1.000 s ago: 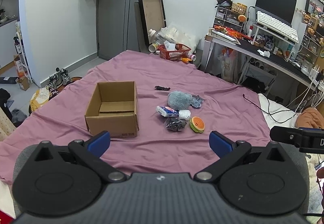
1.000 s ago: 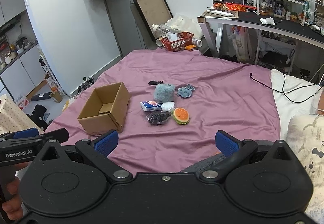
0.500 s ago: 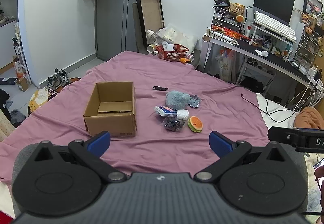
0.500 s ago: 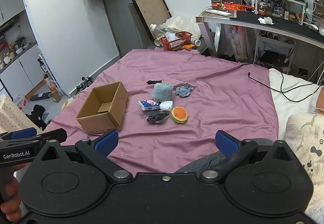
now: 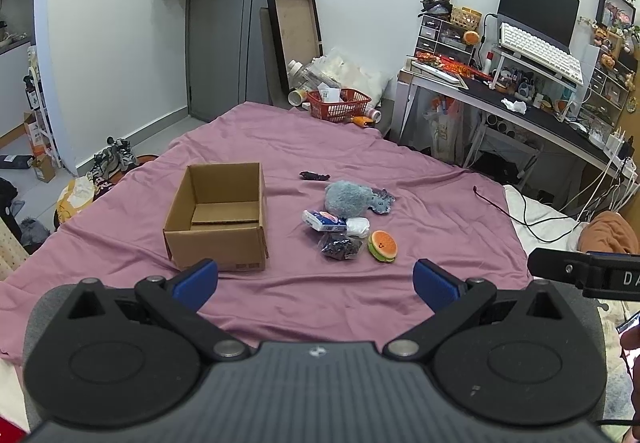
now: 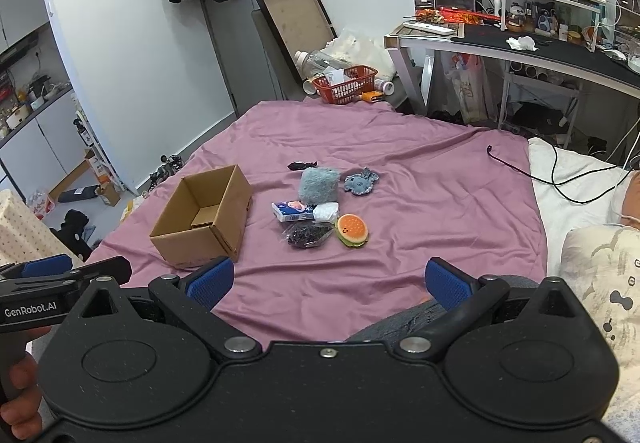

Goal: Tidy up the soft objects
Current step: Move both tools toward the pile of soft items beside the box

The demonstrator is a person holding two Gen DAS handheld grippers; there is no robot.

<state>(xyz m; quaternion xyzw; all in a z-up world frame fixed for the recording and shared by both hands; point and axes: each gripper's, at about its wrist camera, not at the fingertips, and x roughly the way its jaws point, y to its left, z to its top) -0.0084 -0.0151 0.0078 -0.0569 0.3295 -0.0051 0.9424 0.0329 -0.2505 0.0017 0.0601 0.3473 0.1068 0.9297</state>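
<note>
Left gripper (image 5: 315,279): fingers spread wide, blue pads (image 5: 196,283) facing each other across bare sheet, nothing held or touched. Right gripper (image 6: 329,281): likewise spread wide, empty, no contact with any item. Both hover at the near edge of the purple sheet (image 5: 360,147), well apart from the objects.

Cardboard box (image 5: 218,217): upright, top open, flaps folded down inside; it stands left of the object group.

Soft objects lie in a loose cluster right of the box, near the middle of the sheet:
- Grey-blue fuzzy plush (image 5: 347,198), at the far side of the cluster.
- Small blue-grey plush figure (image 6: 361,182), just right of the fuzzy plush.
- Tissue pack (image 5: 323,220), blue and white, near side of the fuzzy plush.
- White wad (image 5: 357,227), touching the tissue pack on its right.
- Clear bag with dark contents (image 5: 340,247), nearest the grippers.
- Burger-shaped toy (image 5: 383,246), just right of the bag, tilted on edge.
- Small dark item (image 5: 315,175), farther off and apart; its type cannot be determined.
</note>
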